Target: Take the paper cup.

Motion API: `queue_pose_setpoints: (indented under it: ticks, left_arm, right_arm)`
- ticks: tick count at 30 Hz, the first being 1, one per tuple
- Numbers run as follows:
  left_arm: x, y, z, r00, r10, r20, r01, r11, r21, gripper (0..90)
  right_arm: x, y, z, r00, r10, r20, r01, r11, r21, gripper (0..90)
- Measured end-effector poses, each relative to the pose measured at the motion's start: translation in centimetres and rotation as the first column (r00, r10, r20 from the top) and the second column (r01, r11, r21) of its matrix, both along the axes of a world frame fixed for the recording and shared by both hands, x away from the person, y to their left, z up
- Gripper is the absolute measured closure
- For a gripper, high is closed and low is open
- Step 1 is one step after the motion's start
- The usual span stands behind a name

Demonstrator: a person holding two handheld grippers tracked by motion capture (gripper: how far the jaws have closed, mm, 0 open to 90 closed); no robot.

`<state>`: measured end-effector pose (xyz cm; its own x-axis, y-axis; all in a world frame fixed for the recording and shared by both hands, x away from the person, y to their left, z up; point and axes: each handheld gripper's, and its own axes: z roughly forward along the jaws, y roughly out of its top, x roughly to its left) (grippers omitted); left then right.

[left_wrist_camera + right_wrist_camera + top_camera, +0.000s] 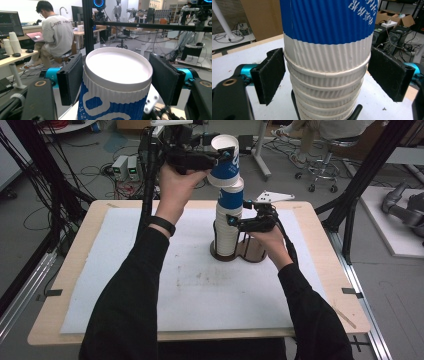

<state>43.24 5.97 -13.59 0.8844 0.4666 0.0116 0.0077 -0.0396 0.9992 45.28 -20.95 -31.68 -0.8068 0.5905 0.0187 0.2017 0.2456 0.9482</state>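
- Top cup point(224, 162) up and tilted, lifted off the head of the cup stack point(228, 227), its base just above the stack's uppermost blue-and-white cup.
- Left gripper point(220, 156) level with that top cup, fingers point(70, 78) clenched on its ribbed wall just under the white rim; left pad pressed against the sleeve, right pad close on the other side.
- Seen in the left gripper view: white rim of the top cup point(117, 75) square between the two black pads, blue print below.
- Right gripper point(235, 221) lower down, beside the middle of the cup stack, hand behind it to the right.
- In the right gripper view: fingers point(270, 75) straddling the cup stack point(325, 62) at the nested white rims; left pad touching or nearly touching, right pad with a sliver of daylight. Released rather than clamped, by the look of it.
- Cup stack standing upright in a dark wooden holder point(250, 251), thin black rods rising beside it.
- Holder sitting on the white mat point(200, 290) of the bench point(95, 217), toward the far side, right of centre.
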Motion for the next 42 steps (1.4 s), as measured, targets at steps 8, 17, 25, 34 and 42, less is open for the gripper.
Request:
queue_pose_setpoints:
  ticks: [8, 17, 25, 34, 42]
  left_arm:
    - [-2.5, 2.3, -1.2, 0.9999, -0.012, -0.002, 0.012, 0.9998, 0.013, 29.6]
    - [-5.3, 4.1, -3.5, 0.9997, -0.017, -0.019, 0.018, 0.9985, 0.053, 29.5]
    - [-7.4, 4.2, -6.1, 0.9998, -0.020, -0.005, 0.021, 0.9941, 0.107, 29.6]
    - [-8.9, 4.4, -10.0, 0.9982, -0.041, -0.044, 0.045, 0.9939, 0.100, 29.6]
    - [-9.8, 5.0, -13.2, 0.9938, -0.060, -0.093, 0.066, 0.9956, 0.066, 29.6]
  right_arm:
    - [-0.1, 0.1, 0.0, 1.0000, -0.008, 0.002, 0.008, 1.000, 0.004, 15.7]
    - [-0.1, 0.0, 0.0, 1.0000, -0.005, 0.003, 0.005, 1.000, 0.004, 16.0]
    - [-0.1, 0.0, 0.0, 1.0000, -0.004, 0.003, 0.004, 1.000, 0.005, 16.4]
    - [-0.1, -0.1, 0.1, 1.0000, -0.005, 0.003, 0.005, 1.000, 0.004, 16.6]
    - [-0.1, -0.1, 0.0, 1.0000, -0.007, 0.005, 0.007, 1.000, 0.004, 16.6]
